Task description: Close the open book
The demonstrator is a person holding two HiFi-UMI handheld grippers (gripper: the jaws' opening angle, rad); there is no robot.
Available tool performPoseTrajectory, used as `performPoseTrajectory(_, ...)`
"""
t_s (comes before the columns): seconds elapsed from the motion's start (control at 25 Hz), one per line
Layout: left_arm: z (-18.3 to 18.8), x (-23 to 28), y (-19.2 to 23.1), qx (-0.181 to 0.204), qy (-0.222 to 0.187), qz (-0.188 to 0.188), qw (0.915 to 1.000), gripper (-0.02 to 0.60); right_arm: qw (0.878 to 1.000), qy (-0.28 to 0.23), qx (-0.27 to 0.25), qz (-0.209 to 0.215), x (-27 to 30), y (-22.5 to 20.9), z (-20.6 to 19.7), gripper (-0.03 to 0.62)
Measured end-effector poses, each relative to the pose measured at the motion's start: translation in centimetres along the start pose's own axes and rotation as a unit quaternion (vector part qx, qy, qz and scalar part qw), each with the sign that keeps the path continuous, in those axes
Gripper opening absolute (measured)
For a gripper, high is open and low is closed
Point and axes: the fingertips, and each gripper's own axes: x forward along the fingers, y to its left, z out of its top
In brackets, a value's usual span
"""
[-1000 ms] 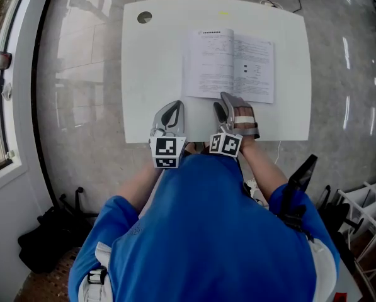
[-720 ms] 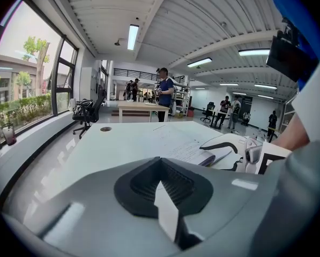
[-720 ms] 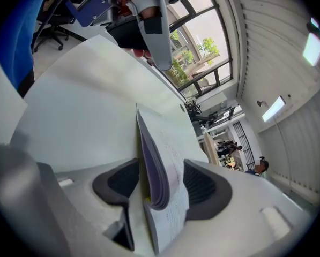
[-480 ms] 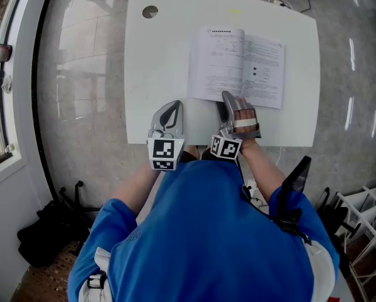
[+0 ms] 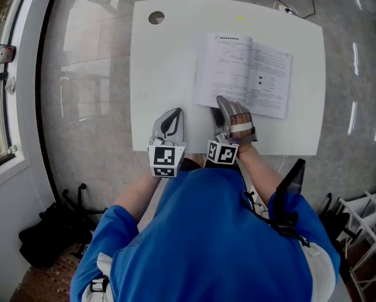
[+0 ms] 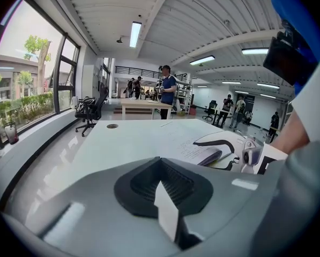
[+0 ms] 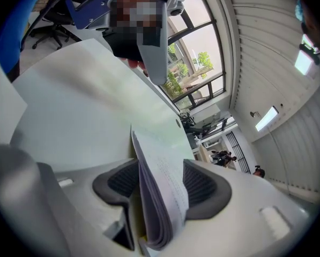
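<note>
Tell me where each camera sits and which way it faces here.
Head view: on the person's head, looking steeply down at table, book, left gripper, right gripper and blue shirt.
Left gripper view: on the left gripper, looking across the table into the room; jaws together, empty.
Right gripper view: on the right gripper, rolled sideways; its jaws grip the book's pages.
Shared: all show book and table.

White table (image 5: pixel 169 61), black-printed white book (image 5: pixel 263 74)
</note>
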Motion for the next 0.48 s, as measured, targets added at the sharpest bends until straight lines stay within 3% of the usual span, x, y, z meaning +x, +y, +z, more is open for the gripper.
performPoseTrajectory(0.48,0.9,-0.2,0.9,0.004,-0.004,0.007,1.0000,0.005,0.999,-0.022,0.012,0.037,1.1,0.5,3.3,0.232)
